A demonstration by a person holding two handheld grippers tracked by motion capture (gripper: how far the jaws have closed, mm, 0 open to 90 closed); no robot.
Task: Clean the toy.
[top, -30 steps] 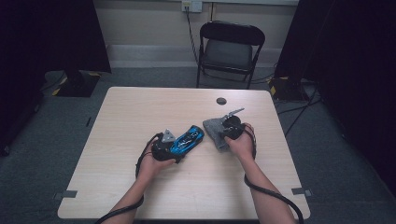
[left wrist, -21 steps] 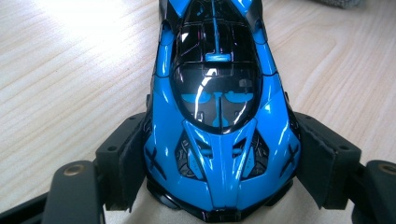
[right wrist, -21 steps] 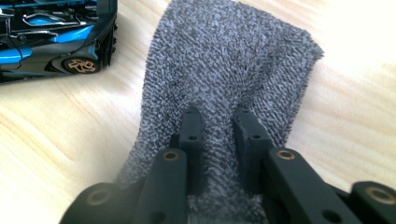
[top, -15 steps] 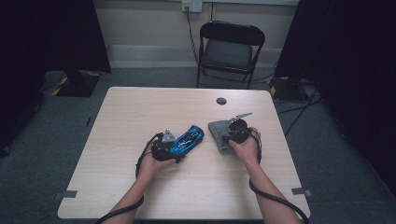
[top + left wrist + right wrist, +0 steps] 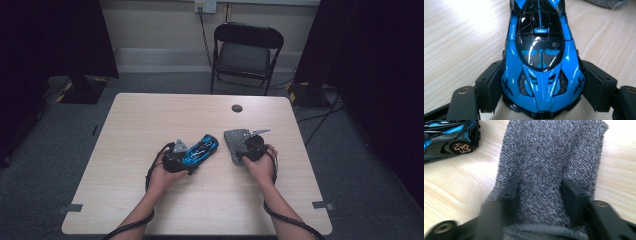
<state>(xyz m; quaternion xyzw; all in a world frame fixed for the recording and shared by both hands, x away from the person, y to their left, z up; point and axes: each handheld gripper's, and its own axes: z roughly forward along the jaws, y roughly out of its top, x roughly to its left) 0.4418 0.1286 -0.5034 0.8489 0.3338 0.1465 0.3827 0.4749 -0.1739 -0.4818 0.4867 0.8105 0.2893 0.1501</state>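
Toy car [image 5: 540,62] mid-tabletop, clamped at nose by my left gripper [image 5: 540,95]: hard, glossy, slippery. Right gripper [image 5: 540,192] jaws just opening, slack over soft grey cloth [image 5: 554,157] beside car; I'd pinch near hem

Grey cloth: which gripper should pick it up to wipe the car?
Right. The right gripper is already over the grey cloth, its jaws having just opened and now straddling it. The left gripper is shut on the blue toy car, so it is probably best left steadying that.
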